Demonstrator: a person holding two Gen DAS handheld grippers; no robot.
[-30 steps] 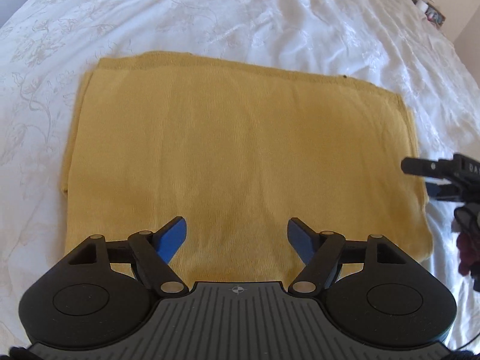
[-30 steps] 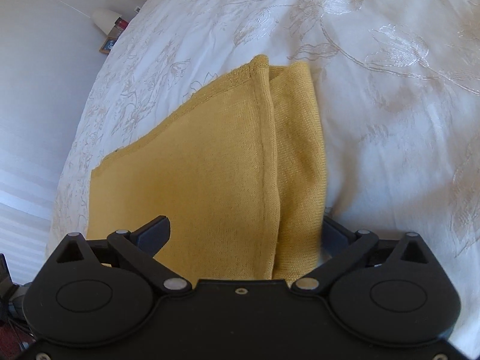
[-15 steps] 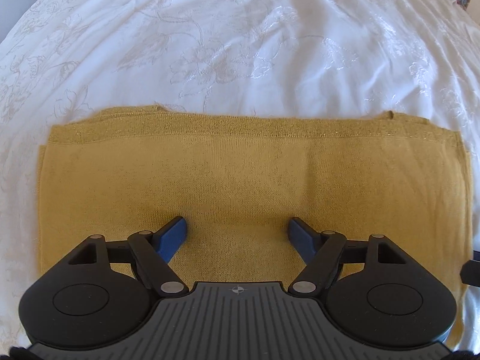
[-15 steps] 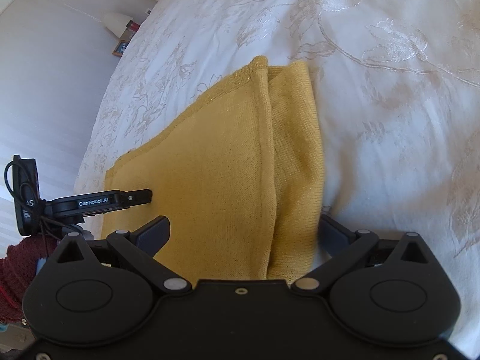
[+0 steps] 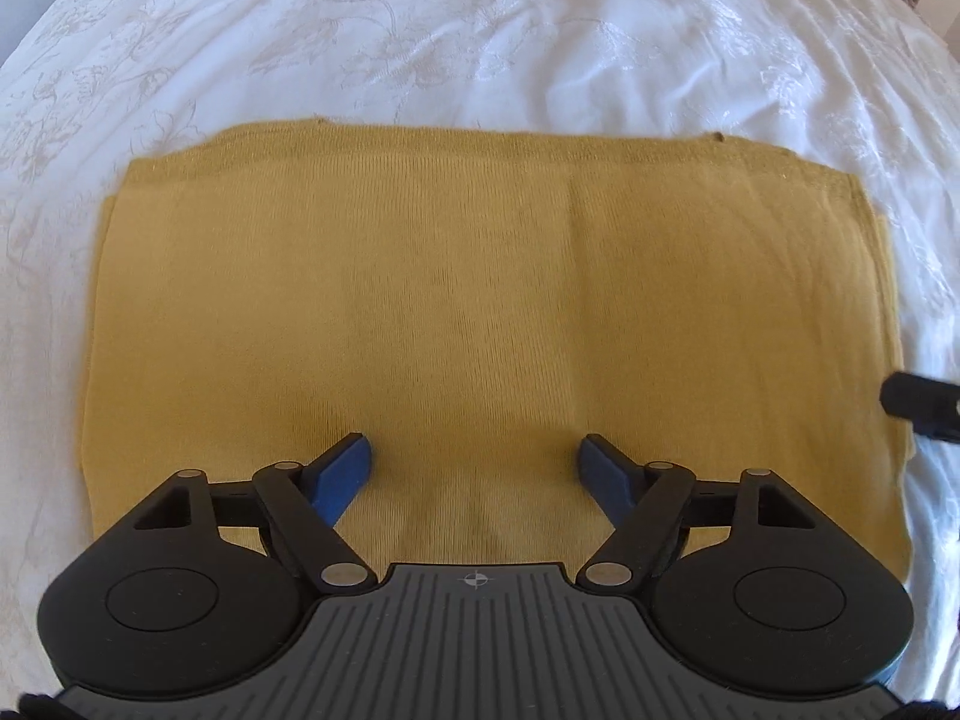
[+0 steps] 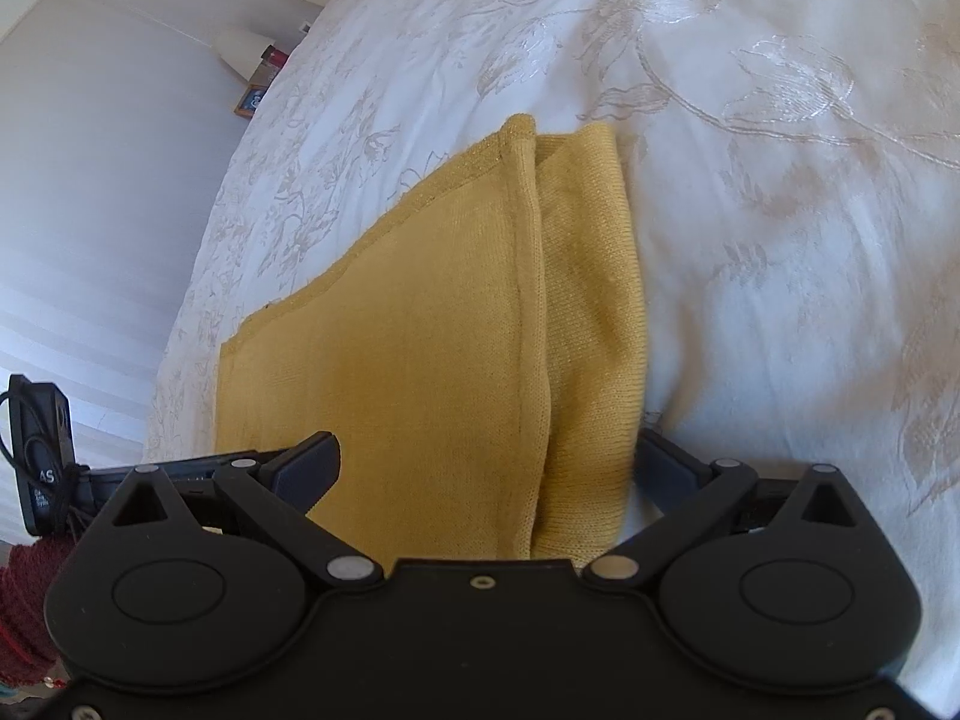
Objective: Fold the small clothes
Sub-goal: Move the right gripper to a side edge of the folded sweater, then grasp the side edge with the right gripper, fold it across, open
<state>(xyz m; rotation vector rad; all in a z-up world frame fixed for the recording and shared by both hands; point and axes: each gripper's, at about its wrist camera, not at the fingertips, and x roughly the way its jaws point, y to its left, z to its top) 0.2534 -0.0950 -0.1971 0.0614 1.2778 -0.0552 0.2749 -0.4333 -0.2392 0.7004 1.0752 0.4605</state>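
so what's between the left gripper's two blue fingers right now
Only the flat yellow cloth, seen in the left wrist view. The left gripper stands open over it, and nothing else lies in the gap.

A large bed fills almost all of both views, covered by a white bedspread (image 5: 540, 30) with a pale floral embroidery and soft wrinkles. Daylight falls on it evenly and makes the embroidery shine. In the right wrist view, a plain white wall (image 6: 90, 180) stands at the left, beyond the bed. Near the far corner stands a white lampshade (image 6: 240, 51) with some small items beside it.
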